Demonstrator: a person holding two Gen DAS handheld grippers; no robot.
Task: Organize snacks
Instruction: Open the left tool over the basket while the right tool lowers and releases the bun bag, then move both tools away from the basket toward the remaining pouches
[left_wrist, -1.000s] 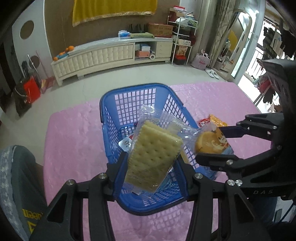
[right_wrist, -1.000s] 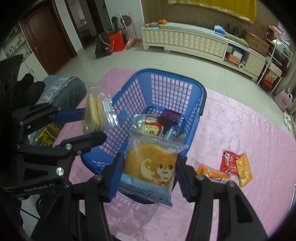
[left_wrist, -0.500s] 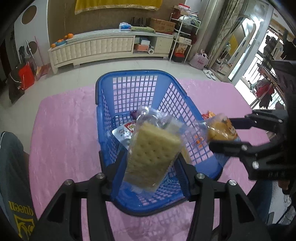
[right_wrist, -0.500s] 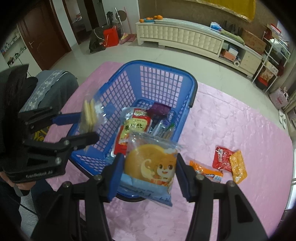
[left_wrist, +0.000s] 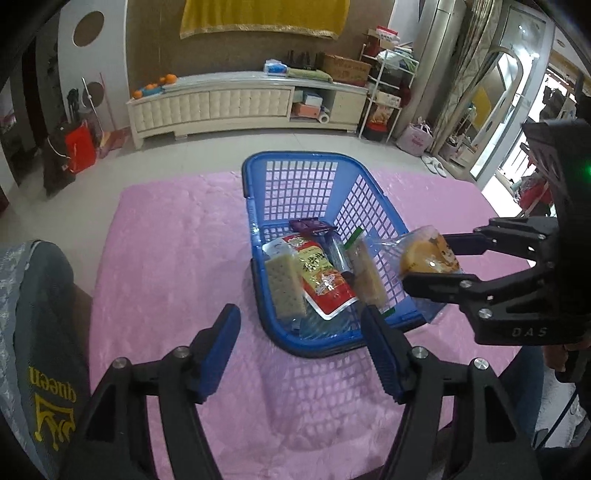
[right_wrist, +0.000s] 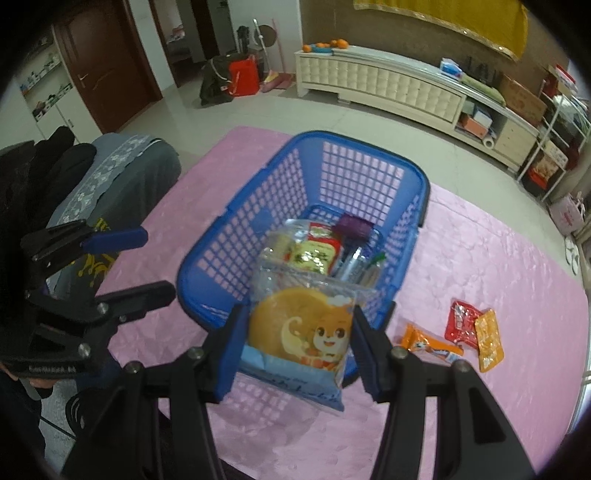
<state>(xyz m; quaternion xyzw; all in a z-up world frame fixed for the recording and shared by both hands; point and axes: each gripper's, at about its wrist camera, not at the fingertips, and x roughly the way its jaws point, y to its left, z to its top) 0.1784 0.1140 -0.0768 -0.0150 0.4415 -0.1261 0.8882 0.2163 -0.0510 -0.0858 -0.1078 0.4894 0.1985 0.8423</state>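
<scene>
Both two-finger grippers hang over a blue plastic lattice basket (left_wrist: 306, 184) standing on a pink quilted tablecloth (left_wrist: 173, 236). At the bottom of the left wrist view the left gripper (left_wrist: 301, 345) has just been spreading its blue-padded jaws, and they now stand apart with nothing between them; the clear-wrapped pack of pale square crackers (left_wrist: 284, 288) lies inside the basket against its near left wall, beside a red and yellow printed pouch (left_wrist: 319, 275), a dark purple packet (left_wrist: 312, 225) and another clear-wrapped biscuit pack (left_wrist: 365, 275). At the right edge of that view the right gripper (left_wrist: 430, 258) shows side-on, pinching a clear and blue bag holding a round golden cake with a cartoon animal (left_wrist: 428, 253) just above the basket's right rim. Only the right wrist view shows that bag's printed face (right_wrist: 301, 328), clamped between both pads low in the centre of the frame over the basket's near rim (right_wrist: 192, 291), and only there do three loose packets appear on the cloth at lower right: a long orange one (right_wrist: 430, 343), a red one (right_wrist: 460, 321) and a yellow-orange one (right_wrist: 489, 339). The left gripper (right_wrist: 144, 262) sits at the left of that frame, pointing rightward toward the basket, its maker's lettering too blurred to read. Both tools tilt steeply downward.
</scene>
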